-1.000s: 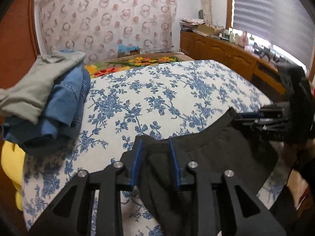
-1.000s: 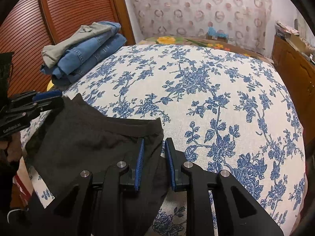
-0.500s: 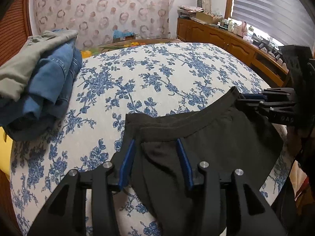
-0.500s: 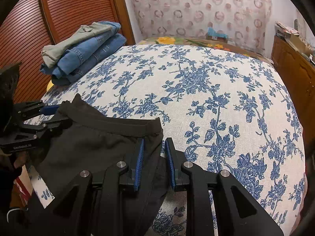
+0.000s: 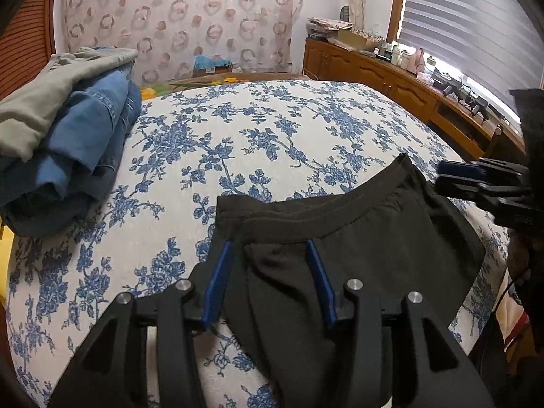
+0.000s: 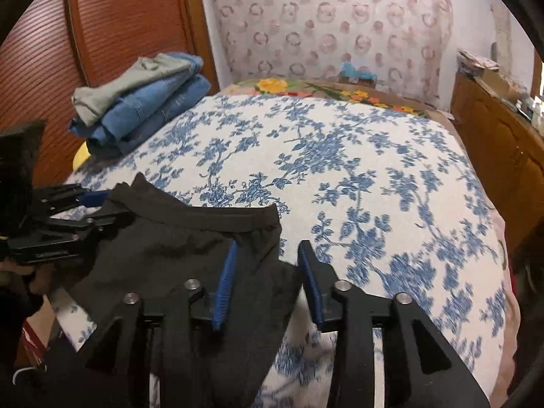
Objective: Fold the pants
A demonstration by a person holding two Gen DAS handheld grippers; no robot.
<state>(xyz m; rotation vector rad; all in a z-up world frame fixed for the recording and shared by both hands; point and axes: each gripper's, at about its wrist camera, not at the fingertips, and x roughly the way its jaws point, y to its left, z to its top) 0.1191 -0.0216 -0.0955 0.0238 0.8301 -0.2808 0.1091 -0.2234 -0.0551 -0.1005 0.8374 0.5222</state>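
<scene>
Black pants (image 5: 360, 238) lie with the waistband across the near edge of the floral bed; they also show in the right wrist view (image 6: 163, 248). The rest hangs off the edge toward me. My left gripper (image 5: 268, 251) is open, its blue pads spread over the left waist corner. My right gripper (image 6: 268, 248) is open over the right waist corner. Each gripper shows in the other's view, the right one (image 5: 476, 183) and the left one (image 6: 68, 217).
A stack of folded jeans and a grey garment (image 5: 68, 129) sits at the bed's left side, also in the right wrist view (image 6: 142, 102). A wooden sideboard (image 5: 391, 78) runs along the right wall. The blue-flowered bedspread (image 6: 340, 170) stretches ahead.
Both grippers have opened and let go of the waistband, which now lies flat on the bed. The left gripper lowered and drew back slightly.
</scene>
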